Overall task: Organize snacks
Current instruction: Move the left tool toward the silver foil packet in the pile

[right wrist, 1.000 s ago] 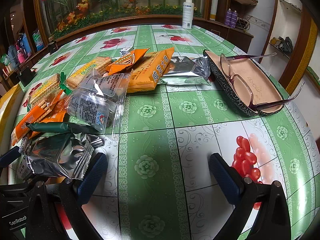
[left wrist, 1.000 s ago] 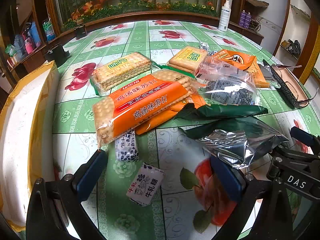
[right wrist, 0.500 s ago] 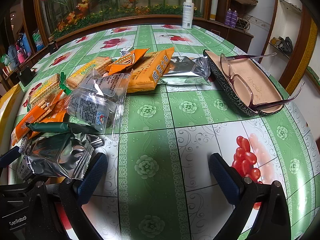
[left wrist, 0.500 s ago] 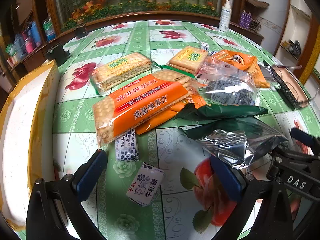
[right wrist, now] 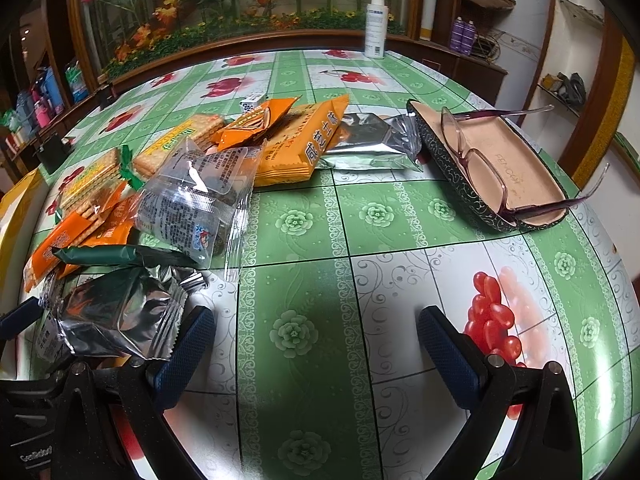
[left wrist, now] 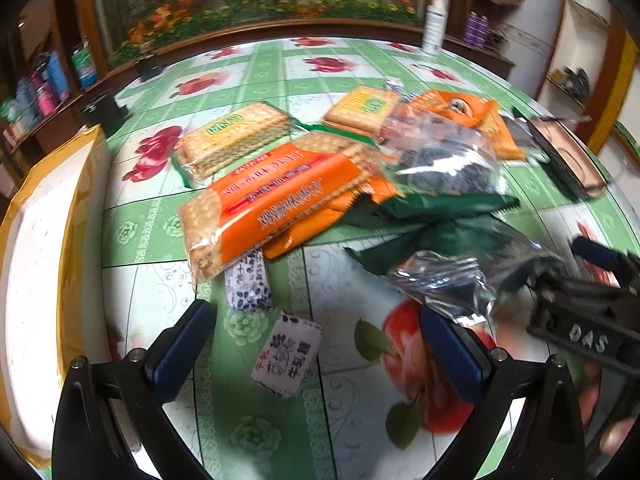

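Both tongs stand wide apart and grip nothing: the left tongs point(left wrist: 316, 344) hover over a white candy point(left wrist: 287, 355) that lies on the tabletop point(right wrist: 400, 216) between their blue pads, and the right tongs point(right wrist: 316, 344) hang over bare green-and-white cloth. The snacks lie in a loose heap across the middle of the tabletop. An orange cracker pack point(left wrist: 272, 200) is on top, and its near end covers part of a second candy point(left wrist: 249, 282). A flatter orange packet shows only as an edge under it. A clear bag point(right wrist: 196, 200) with dark contents overlaps several packs — what is inside cannot be made out. Beyond it lie a yellow cracker pack point(left wrist: 234, 142) and an orange bag point(right wrist: 304, 140), and a silver packet point(right wrist: 372, 144) is partly tucked beneath the bag. A green wrapper point(left wrist: 440, 208) and a crumpled foil pouch point(right wrist: 116, 316) lie just beside the right tongs' left pad; whether they touch cannot be told. A yellow-rimmed box point(left wrist: 44, 248) is cut off at the left edge. Glasses point(right wrist: 500, 160) rest on an open case point(right wrist: 452, 160), well apart from the heap. The left view is blurred — print there is unreadable.
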Demonstrator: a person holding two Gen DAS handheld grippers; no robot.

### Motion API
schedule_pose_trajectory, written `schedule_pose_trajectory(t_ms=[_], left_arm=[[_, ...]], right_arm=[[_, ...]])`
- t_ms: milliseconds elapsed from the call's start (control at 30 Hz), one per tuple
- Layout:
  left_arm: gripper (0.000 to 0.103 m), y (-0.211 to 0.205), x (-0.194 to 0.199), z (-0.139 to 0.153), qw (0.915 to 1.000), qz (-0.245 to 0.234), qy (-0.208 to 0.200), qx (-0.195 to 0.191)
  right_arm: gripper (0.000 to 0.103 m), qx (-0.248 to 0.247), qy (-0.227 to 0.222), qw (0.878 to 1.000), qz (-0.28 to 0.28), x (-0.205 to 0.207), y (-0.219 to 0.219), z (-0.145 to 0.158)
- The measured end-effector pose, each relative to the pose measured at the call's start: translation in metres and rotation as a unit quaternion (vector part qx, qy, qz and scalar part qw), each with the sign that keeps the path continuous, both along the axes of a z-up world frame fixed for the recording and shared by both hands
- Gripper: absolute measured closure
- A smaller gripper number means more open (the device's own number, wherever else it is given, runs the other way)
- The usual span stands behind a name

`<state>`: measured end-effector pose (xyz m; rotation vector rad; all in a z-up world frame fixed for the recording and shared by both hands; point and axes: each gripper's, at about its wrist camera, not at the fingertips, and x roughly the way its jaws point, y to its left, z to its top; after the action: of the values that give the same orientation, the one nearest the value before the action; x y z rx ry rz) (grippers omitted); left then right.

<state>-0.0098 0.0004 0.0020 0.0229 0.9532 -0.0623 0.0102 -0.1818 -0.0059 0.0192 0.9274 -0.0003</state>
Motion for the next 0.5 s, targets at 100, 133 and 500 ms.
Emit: schedule_pose_trajectory(t_ms=[100,133,500], left_arm=[[0.000,0.007,-0.006,0.008,0.9996,0.002,-0.021,-0.020],[0.000,0.010,-0.009,0.010,0.9991,0.005,-0.030,-0.030],[0.000,0.014,-0.025,0.030,0.9936,-0.006,-0.092,-0.065]], right_arm=[[0.001,0.003,-0.001,1.000,0.004,0.000,-0.001,0.000],[0.001,0.008,-0.003,1.000,0.004,-0.001,-0.003,0.001],[0.001,0.026,-0.007,1.000,0.002,-0.002,-0.007,0.003]])
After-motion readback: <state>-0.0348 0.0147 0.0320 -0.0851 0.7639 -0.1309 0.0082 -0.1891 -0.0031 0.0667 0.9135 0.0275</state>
